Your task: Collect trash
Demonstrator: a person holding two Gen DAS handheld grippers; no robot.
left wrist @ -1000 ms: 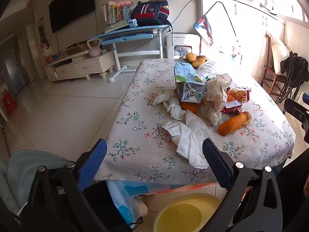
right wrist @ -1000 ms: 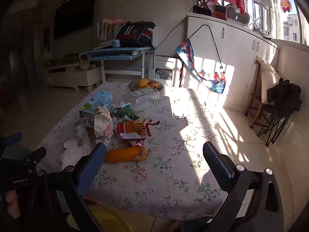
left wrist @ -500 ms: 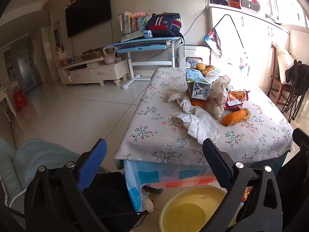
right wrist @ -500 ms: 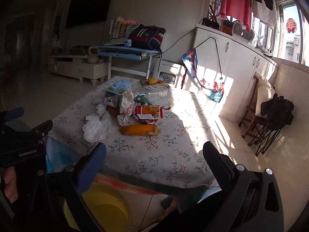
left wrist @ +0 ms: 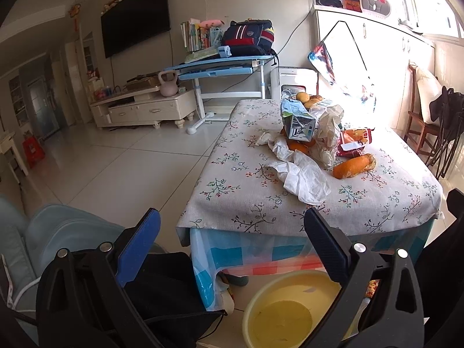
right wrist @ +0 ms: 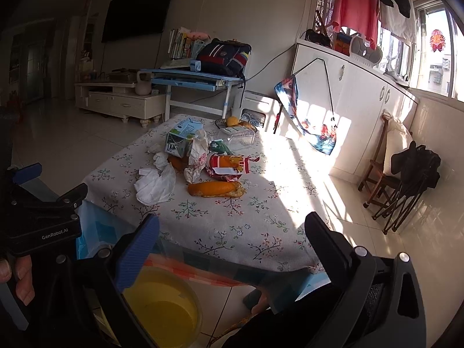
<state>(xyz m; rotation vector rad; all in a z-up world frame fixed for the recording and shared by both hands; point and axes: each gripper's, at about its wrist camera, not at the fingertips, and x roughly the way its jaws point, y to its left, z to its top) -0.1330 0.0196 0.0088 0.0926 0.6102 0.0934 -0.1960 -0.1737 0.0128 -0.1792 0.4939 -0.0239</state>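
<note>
Trash lies on the floral-clothed table (left wrist: 243, 203) (right wrist: 240, 226): crumpled white tissue (left wrist: 301, 177) (right wrist: 155, 184), a milk carton (left wrist: 297, 121) (right wrist: 179, 140), a red snack bag (left wrist: 352, 142) (right wrist: 227, 166) and an orange peel (left wrist: 353, 166) (right wrist: 216, 189). A yellow basin (left wrist: 278, 316) (right wrist: 165, 313) stands on the floor below the table's near edge. My left gripper (left wrist: 232, 232) is open and empty, back from the table. My right gripper (right wrist: 232, 237) is open and empty, also short of the table edge. The left gripper's body shows in the right wrist view (right wrist: 37, 220).
A fruit bowl (right wrist: 236, 122) and a clear plastic box (right wrist: 237, 139) sit at the table's far end. A light blue chair (left wrist: 58, 235) is at the left. A wooden chair with a black bag (right wrist: 406, 174) stands at the right. A blue desk (left wrist: 220, 63) stands behind.
Both grippers have pulled back and away from the table, so the table looks smaller and the yellow basin shows more. Both stay open and empty.
</note>
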